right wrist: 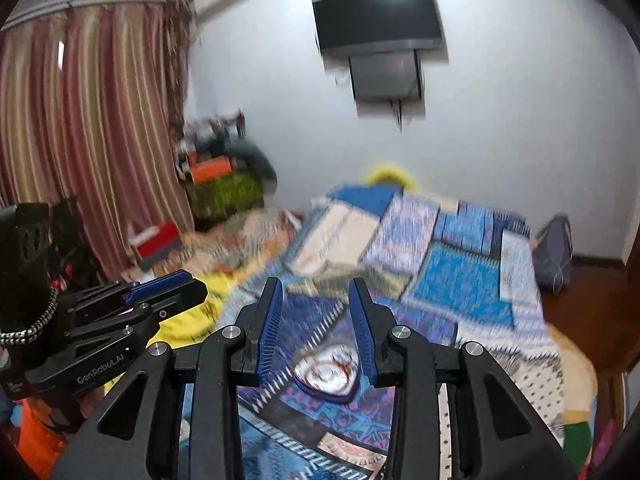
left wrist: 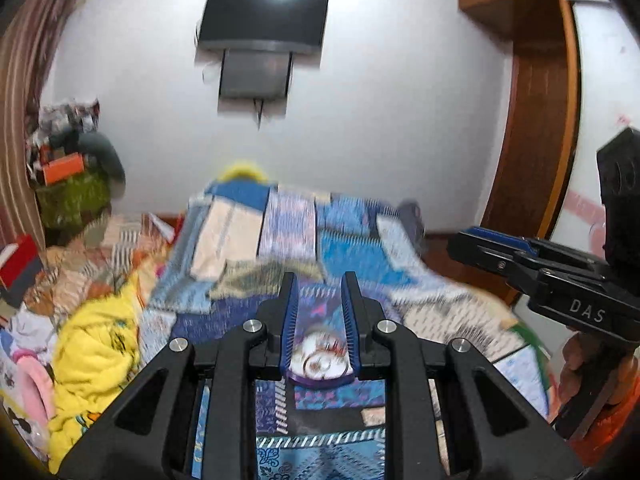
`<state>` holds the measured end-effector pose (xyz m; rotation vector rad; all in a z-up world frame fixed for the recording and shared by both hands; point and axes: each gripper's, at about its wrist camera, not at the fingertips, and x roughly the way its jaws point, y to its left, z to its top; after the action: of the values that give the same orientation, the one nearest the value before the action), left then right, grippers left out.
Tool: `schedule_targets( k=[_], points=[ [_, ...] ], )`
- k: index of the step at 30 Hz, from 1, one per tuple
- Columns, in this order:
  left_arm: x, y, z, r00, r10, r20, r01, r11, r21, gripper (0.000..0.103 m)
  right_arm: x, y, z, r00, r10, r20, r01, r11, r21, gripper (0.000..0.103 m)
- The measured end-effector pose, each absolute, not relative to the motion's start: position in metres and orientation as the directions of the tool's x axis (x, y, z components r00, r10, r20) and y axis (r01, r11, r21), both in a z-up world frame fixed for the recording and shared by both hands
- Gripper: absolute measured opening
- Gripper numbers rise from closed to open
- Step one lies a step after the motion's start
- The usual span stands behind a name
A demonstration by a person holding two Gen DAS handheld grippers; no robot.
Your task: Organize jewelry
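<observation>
On the far left: striped curtain (right wrist: 80,140), cluttered pile of boxes (right wrist: 216,176) against the wall, yellow blanket (left wrist: 96,344) heaped along the bed's left side. Nearer centre, on the patchwork quilt (right wrist: 452,276): heart-shaped jewelry tray (right wrist: 326,374) with a purple rim, pale inside, holding what look like thin rings and a small reddish piece, though blurred past telling them apart.

Left claw (left wrist: 319,304) spread, nothing pinched, hovering above the tray (left wrist: 320,364), which shows low between its fingers, close in. Right claw (right wrist: 318,316) likewise spread and empty, the tray again low between the fingers, slightly right of its midline. Both claws side by side, each visible at the edge of the other's view, neither touching the tray.

Deciding relation: tray directly ahead of and below both claws, point toward the cameras, wide lobes toward the far wall. Left claw probably the nearer, judging by how closely its fingers frame the rim. Likely next: a downward reach, fingers straddling the rim or one ring.

Far right: wooden wardrobe (left wrist: 532,120), wall television (left wrist: 264,20) above.
</observation>
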<state>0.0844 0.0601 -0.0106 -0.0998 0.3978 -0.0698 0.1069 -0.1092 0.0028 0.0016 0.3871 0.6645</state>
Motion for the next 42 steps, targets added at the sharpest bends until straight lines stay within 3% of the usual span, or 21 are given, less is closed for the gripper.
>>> schedule_targets(
  k=[4, 7, 11, 13, 15, 17, 20, 22, 42],
  points=[
    [0.042, 0.054, 0.024, 0.959, -0.087, -0.27, 0.061, 0.993, -0.106, 0.024, 0.07, -0.119, 0.024, 0.768, 0.592, -0.242, -0.586, 0.804, 0.106, 0.047],
    [0.019, 0.049, 0.037, 0.976, -0.064, -0.21, 0.047, 0.995, -0.084, 0.038, 0.05, -0.122, 0.032, 0.791, 0.579, -0.197, -0.573, 0.814, 0.093, 0.052],
    [-0.004, 0.045, 0.047, 0.987, -0.022, -0.157, 0.011, 0.997, -0.071, 0.064, 0.035, -0.122, 0.034, 0.832, 0.533, -0.15, -0.53, 0.846, 0.068, 0.073],
    [-0.011, 0.044, 0.049, 0.989, -0.002, -0.146, -0.008, 0.998, -0.066, 0.072, 0.031, -0.119, 0.033, 0.847, 0.513, -0.136, -0.511, 0.858, 0.054, 0.08],
    [-0.015, 0.044, 0.049, 0.99, 0.017, -0.141, -0.025, 0.998, -0.057, 0.088, 0.029, -0.119, 0.033, 0.856, 0.501, -0.127, -0.499, 0.865, 0.048, 0.084],
    [-0.019, 0.043, 0.049, 0.991, 0.038, -0.129, -0.045, 0.998, -0.05, 0.092, 0.024, -0.121, 0.033, 0.862, 0.493, -0.119, -0.49, 0.87, 0.051, 0.089],
    [-0.023, 0.042, 0.048, 0.991, 0.045, -0.129, -0.053, 0.997, -0.054, 0.094, 0.024, -0.122, 0.032, 0.88, 0.465, -0.1, -0.46, 0.885, 0.066, 0.1],
    [-0.025, 0.042, 0.048, 0.991, 0.047, -0.128, -0.056, 0.996, -0.064, 0.096, 0.019, -0.124, 0.031, 0.888, 0.45, -0.089, -0.446, 0.893, 0.066, 0.101],
    [-0.027, 0.04, 0.041, 0.989, 0.046, -0.142, -0.057, 0.996, -0.072, 0.098, 0.011, -0.13, 0.027, 0.885, 0.452, -0.116, -0.448, 0.892, 0.056, 0.102]
  ],
)
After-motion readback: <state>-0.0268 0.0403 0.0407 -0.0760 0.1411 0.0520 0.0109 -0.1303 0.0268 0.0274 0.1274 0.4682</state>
